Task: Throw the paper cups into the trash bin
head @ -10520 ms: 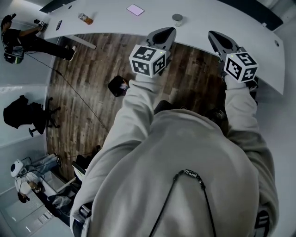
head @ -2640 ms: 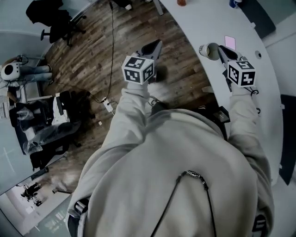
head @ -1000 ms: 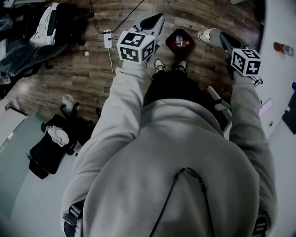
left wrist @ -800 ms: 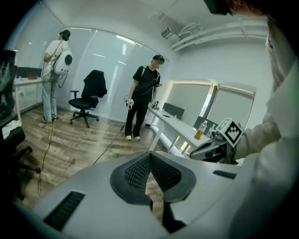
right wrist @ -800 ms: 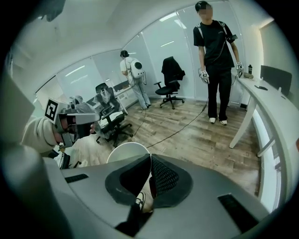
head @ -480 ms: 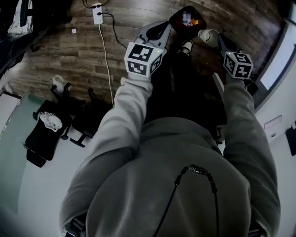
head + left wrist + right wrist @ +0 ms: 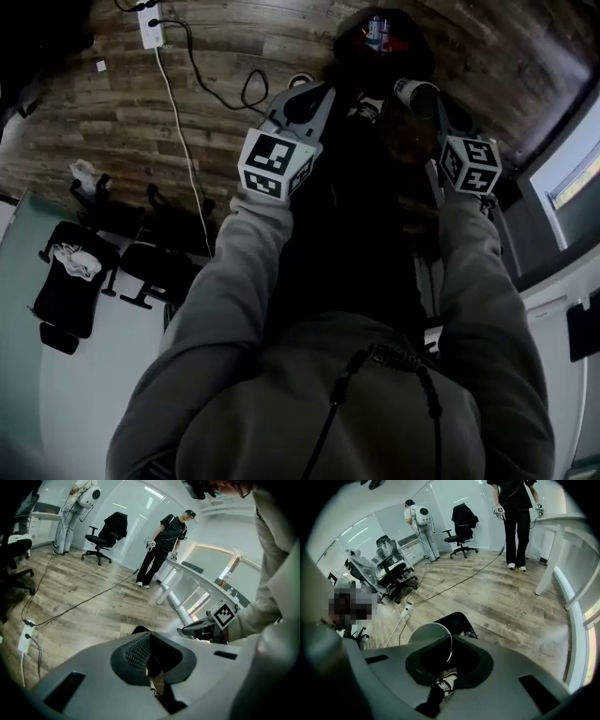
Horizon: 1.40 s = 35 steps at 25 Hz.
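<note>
We stretch both arms out ahead of us and downward. Our left arm (image 7: 234, 272) ends in the left gripper (image 7: 312, 94), tilted towards the floor, its jaws closed tip to tip with nothing between them. Our right arm (image 7: 473, 281) carries the right gripper (image 7: 433, 98), pointed more steeply down, its jaws clamped on the rim of a paper cup (image 7: 411, 91) that juts out towards the left gripper.

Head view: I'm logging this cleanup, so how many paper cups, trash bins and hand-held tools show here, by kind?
Paper cup: 1
Trash bin: 1
Tools: 2 (left tool, right tool)
Total: 4
</note>
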### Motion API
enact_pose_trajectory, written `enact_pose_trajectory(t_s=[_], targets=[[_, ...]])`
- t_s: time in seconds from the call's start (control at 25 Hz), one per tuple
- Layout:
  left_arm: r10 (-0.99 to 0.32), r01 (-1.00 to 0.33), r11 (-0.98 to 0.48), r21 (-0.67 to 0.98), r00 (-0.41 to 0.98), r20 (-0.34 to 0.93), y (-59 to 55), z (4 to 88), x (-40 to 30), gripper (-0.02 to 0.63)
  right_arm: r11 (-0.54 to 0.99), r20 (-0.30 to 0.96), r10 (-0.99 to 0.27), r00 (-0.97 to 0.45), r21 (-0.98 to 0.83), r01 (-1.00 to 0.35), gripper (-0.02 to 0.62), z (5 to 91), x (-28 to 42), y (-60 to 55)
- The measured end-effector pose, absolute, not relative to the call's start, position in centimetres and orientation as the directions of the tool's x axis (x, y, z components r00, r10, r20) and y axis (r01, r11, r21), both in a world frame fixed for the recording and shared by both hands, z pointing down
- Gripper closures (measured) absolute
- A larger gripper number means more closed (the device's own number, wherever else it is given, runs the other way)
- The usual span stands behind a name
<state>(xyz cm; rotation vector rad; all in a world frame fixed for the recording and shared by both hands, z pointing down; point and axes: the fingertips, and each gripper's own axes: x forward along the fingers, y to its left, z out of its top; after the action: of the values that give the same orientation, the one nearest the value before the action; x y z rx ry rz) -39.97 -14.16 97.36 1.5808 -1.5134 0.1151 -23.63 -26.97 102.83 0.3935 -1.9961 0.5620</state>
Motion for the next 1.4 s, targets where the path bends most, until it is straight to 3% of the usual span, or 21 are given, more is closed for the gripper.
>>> enact_pose_trajectory(t_s=[0.28,0.56,1.0,1.4], targets=[[-0.746,-0.829,0.186,0.528,0.23,0.625,-12.7,100.9,-40.6,0.606,0.852,0.903,0.0,-0.429,-0.225,-0.474,0.565,110.8,-23.8,-26.2],[-0.734,-0.823,0.232,0.518,0.201,0.649,-11.4,101.6,-41.5,0.606,0.848,0.896,0.04,-0.442,-0.264,-0.459,0.555,112.2,-23.9,-25.8],[-0.762,-0.85,0.182,0.495,0.196,0.617,-13.6,94.9,-41.1,0.606,0.832,0.887,-0.005,-0.462,-0.253,-0.494,0.555,105.4,-22.1,-28.0],[-0.807,-0.894,0.134,0.428,0.152,0.571,-14.4,81.9,-41.9,0.606,0.847,0.827,-0.1,-0.553,-0.221,-0.484,0.555,90.2,-23.0,-29.6]])
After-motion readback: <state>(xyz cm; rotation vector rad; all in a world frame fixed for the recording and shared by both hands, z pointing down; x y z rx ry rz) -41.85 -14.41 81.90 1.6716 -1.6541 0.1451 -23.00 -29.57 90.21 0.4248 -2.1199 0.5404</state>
